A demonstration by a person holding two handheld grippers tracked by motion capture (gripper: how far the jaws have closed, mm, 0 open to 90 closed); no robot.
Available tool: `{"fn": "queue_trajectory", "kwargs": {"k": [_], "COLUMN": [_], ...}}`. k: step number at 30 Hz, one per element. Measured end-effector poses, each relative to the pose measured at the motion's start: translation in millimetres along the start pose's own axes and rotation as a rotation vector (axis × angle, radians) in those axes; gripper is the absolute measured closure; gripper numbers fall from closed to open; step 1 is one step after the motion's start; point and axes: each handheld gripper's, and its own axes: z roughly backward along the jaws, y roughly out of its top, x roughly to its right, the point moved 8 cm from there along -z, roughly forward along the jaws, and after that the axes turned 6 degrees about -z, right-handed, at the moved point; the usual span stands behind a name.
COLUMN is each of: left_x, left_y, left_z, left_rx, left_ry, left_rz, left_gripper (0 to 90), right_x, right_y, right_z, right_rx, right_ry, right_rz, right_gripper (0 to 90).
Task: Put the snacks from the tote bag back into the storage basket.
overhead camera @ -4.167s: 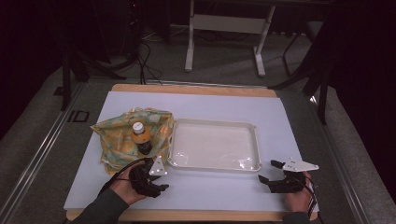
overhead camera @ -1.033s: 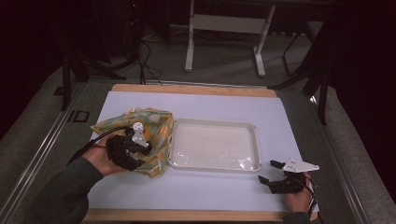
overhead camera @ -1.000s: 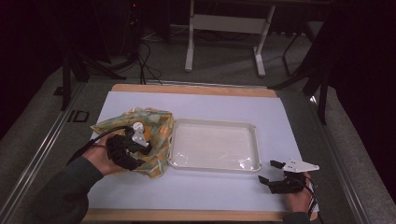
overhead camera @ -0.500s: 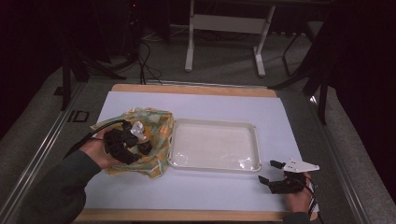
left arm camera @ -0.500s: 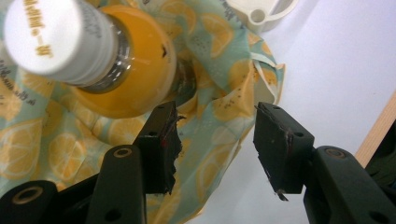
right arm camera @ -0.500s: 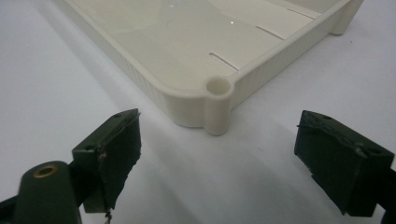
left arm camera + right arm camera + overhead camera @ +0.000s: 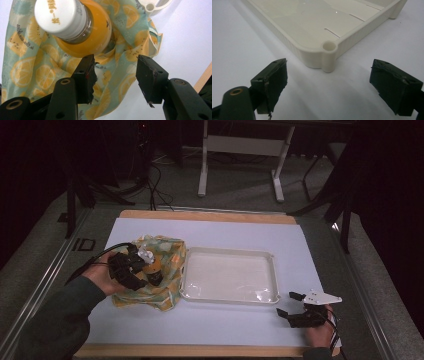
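A small bottle of orange liquid (image 7: 154,270) with a white cap stands on a lemon-print cloth (image 7: 170,252) at the table's left. In the high view my left gripper (image 7: 141,272) lies on the cloth at the bottle's left, pointing at it. In the left gripper view the bottle (image 7: 97,37) rises just beyond my left gripper (image 7: 115,60), whose jaws stand open over the cloth (image 7: 30,75) with nothing pinched. A cream tray (image 7: 227,251) lies empty mid-table. My right gripper (image 7: 290,304) rests open off the tray's near right corner (image 7: 329,46), with nothing between its jaws.
A white sheet (image 7: 225,232) covers the wooden board, whose bare edge (image 7: 200,351) runs along the front. The tray's corner (image 7: 152,5) lies next to the cloth. Beyond the table are a dark floor, cables (image 7: 155,180) and a white stand's legs (image 7: 202,165).
My left gripper has come from the table's front edge up onto the cloth beside the bottle, then edged slightly farther away. The right gripper has stayed put.
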Motion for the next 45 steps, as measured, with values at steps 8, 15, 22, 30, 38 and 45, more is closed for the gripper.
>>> {"fn": "queue_trajectory", "kwargs": {"k": [8, 15, 22, 30, 38, 45], "left_x": [-7.3, -14.3, -18.4, -22.9, -27.5, -30.3], "left_y": [-0.8, 1.4, 4.9, 9.9, 15.1, 18.7], "left_z": [3.0, 6.7, 9.5, 10.8, 10.7, 9.7], "left_rx": [-0.014, -0.020, -0.025, -0.019, -0.013, -0.020], "left_ry": [0.010, 0.025, 0.027, 0.020, 0.015, 0.019], "left_rz": [0.033, 0.056, 0.083, 0.100, 0.112, 0.122], "left_gripper": [50.0, 50.0, 50.0, 50.0, 49.7, 49.7], "right_x": [0.0, -0.2, -0.4, -0.3, -0.4, -0.4], "right_y": [0.0, -0.1, -0.2, -0.2, -0.2, -0.3], "right_z": [0.0, -0.3, -0.3, -0.3, -0.2, -0.4], "right_rx": [0.000, -0.002, -0.003, -0.003, -0.003, -0.004], "right_ry": [0.001, 0.001, 0.003, 0.003, 0.005, 0.005], "right_rz": [0.001, 0.002, -0.001, 0.000, 0.000, 0.002], "right_gripper": [14.3, 14.3, 14.3, 14.3, 14.3, 14.3]}}
